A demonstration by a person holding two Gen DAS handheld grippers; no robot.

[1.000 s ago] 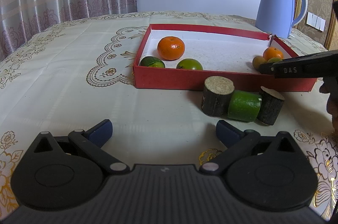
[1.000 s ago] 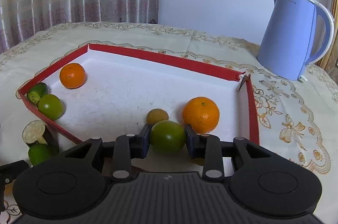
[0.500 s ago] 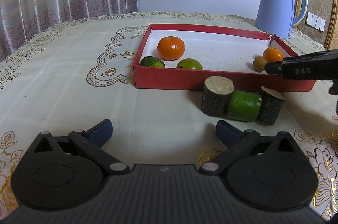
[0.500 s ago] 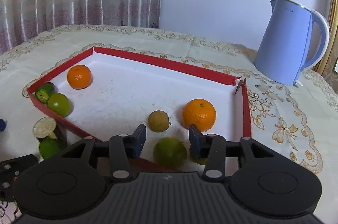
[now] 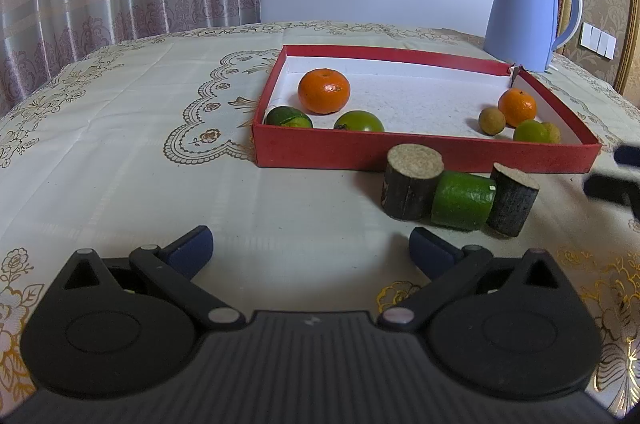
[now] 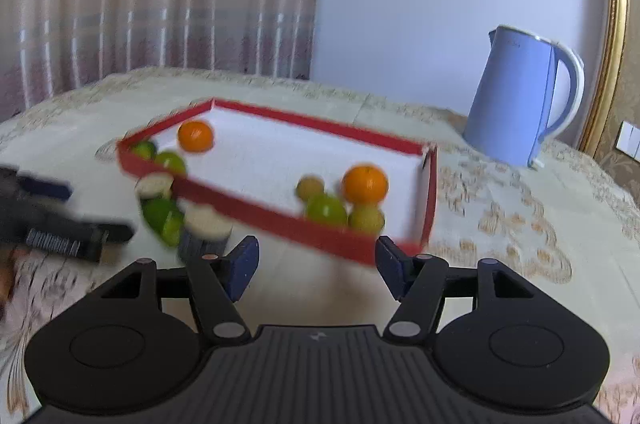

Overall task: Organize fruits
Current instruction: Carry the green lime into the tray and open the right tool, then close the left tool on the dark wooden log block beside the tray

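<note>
Now my right gripper (image 6: 318, 272) is opening, empty, having released the green fruit (image 6: 326, 210) inside the red tray (image 6: 280, 220); left gripper (image 5: 310, 248) waits wide.

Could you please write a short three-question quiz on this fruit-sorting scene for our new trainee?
1. True or false: the red tray holds two oranges.
2. Which thing stands behind the tray's far right corner? A) blue kettle B) glass vase C) white mug
3. Fill in: outside the tray's front wall, the green cylinder lies between two dark ____ pieces.

Key
1. True: a larger orange at the left, a smaller orange at the right.
2. A.
3. Log: the left log piece and the right log piece.
</note>
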